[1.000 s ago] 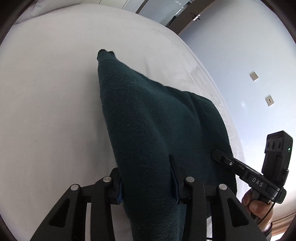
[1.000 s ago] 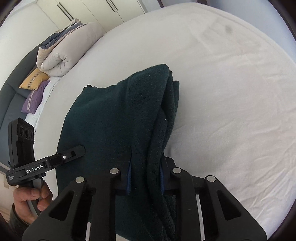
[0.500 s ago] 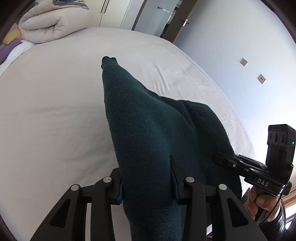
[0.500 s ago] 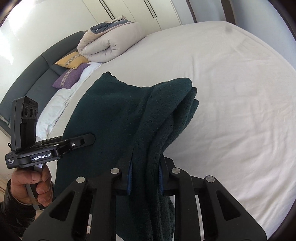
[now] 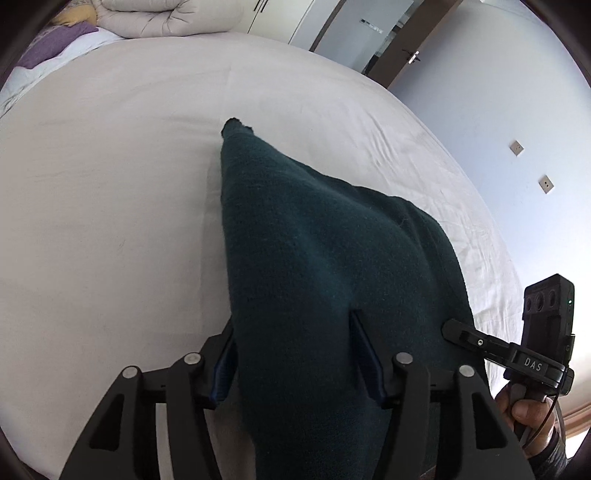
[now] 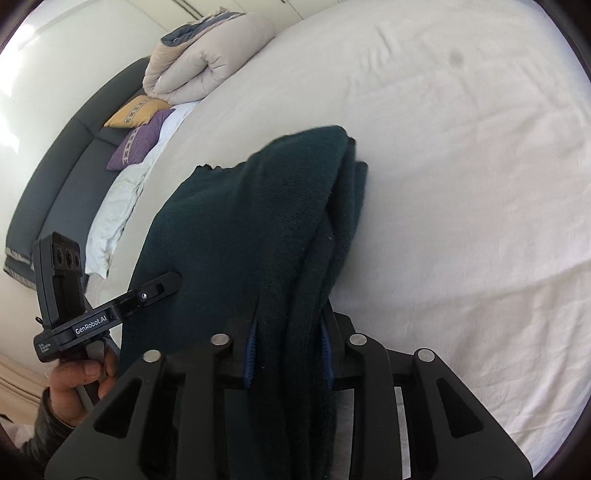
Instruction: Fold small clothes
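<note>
A dark green knitted garment [image 5: 317,258] hangs between both grippers over the white bed [image 5: 110,184]. My left gripper [image 5: 295,354] is shut on its near edge; the cloth drapes forward to a pointed far corner that rests on the sheet. My right gripper [image 6: 290,347] is shut on a bunched, several-layered edge of the same garment [image 6: 258,229]. Each gripper shows in the other's view: the right one [image 5: 465,334] at the garment's right side, the left one [image 6: 166,284] at its left side.
A rolled beige duvet [image 6: 199,66] and yellow and purple cushions [image 6: 144,129] lie at the bed's head by a dark headboard [image 6: 55,177]. A wall with sockets [image 5: 546,182] runs along the bed's right side. Wardrobe doors [image 5: 280,18] stand behind the bed.
Both grippers have tilted and shifted with the garment still held; the far corner has settled lower on the sheet and the bunched right edge has swung slightly.
</note>
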`<state>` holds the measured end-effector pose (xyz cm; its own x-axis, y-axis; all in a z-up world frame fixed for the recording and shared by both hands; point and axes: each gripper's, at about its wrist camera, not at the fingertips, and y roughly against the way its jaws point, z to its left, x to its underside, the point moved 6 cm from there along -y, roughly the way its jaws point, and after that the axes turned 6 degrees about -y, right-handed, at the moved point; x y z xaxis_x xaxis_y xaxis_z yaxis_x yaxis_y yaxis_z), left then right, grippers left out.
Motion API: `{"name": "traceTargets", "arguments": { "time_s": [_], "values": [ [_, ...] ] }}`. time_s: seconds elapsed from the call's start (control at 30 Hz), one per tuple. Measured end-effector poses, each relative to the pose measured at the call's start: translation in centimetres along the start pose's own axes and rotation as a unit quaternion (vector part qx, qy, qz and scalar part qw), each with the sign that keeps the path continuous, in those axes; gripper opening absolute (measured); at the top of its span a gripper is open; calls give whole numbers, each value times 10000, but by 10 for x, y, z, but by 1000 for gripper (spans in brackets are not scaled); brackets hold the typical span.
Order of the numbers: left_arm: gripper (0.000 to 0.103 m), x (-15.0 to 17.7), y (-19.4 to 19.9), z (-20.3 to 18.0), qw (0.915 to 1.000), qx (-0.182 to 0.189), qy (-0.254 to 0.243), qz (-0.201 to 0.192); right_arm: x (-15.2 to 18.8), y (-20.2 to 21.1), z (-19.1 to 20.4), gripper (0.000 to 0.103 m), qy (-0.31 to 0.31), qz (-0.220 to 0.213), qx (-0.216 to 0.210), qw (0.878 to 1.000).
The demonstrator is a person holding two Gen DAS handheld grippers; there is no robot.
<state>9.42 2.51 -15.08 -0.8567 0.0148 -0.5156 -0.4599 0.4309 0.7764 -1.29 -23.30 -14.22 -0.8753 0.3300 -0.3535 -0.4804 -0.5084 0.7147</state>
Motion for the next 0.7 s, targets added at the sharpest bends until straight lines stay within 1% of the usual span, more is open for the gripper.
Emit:
{"name": "traceTargets", "arguments": {
  "time_s": [0.03,0.07,0.1,0.13,0.23,0.27,0.3,0.33,0.37,0.4,0.43,0.47,0.5,0.53,0.57,0.6,0.67,0.7],
  "values": [
    [68,1,2,0,10000,-47,0,-34,1,-3,-9,38,-213,27,-175,9996],
    [68,2,4,-1,10000,-67,-8,-64,2,-2,-17,40,-432,27,-395,9983],
    [68,3,7,-3,9999,-76,-18,-82,3,0,-20,41,-546,18,-494,9973],
    [68,4,11,-4,9999,-116,-28,-104,3,3,-23,44,-591,2,-498,9970],
    [68,7,31,-7,9987,-373,-104,-332,4,16,-28,51,-529,-244,-277,9979],
    [70,6,37,-11,9980,-441,-124,-436,-2,23,-32,51,-537,-352,-201,9977],
    [72,7,44,-12,9972,-500,-129,-535,-3,30,-35,51,-551,-446,-95,9974],
    [80,7,53,-14,9960,-593,-142,-658,-7,41,-41,51,-570,-527,1,9970],
    [85,6,62,-19,9937,-737,-191,-820,-7,50,-45,51,-599,-614,69,9963],
    [87,7,76,-24,9893,-949,-323,-1063,-6,59,-46,51,-615,-719,132,9954],
    [92,6,88,-28,9839,-1157,-474,-1273,-6,67,-46,51,-609,-848,239,9942],
    [100,6,104,-35,9753,-1435,-659,-1544,-5,86,-51,51,-579,-959,319,9932],
    [103,6,116,-40,9673,-1648,-774,-1767,-3,97,-48,51,-479,-1129,418,9916],
    [103,5,136,-47,9549,-1880,-903,-2115,-3,109,-44,51,-367,-1296,502,9896],
    [103,4,153,-55,9425,-2033,-1015,-2450,-2,123,-39,51,-226,-1507,617,9864],
    [103,3,173,-63,9289,-2167,-1118,-2788,-1,139,-29,51,-10,-1806,761,9806],
    [103,4,206,-76,9040,-2412,-1271,-3294,-2,174,-5,53,440,-2381,986,9652],
    [103,0,220,-85,8927,-2558,-1316,-3468,-2,192,9,58,683,-2718,1092,9537]
  ]
}}
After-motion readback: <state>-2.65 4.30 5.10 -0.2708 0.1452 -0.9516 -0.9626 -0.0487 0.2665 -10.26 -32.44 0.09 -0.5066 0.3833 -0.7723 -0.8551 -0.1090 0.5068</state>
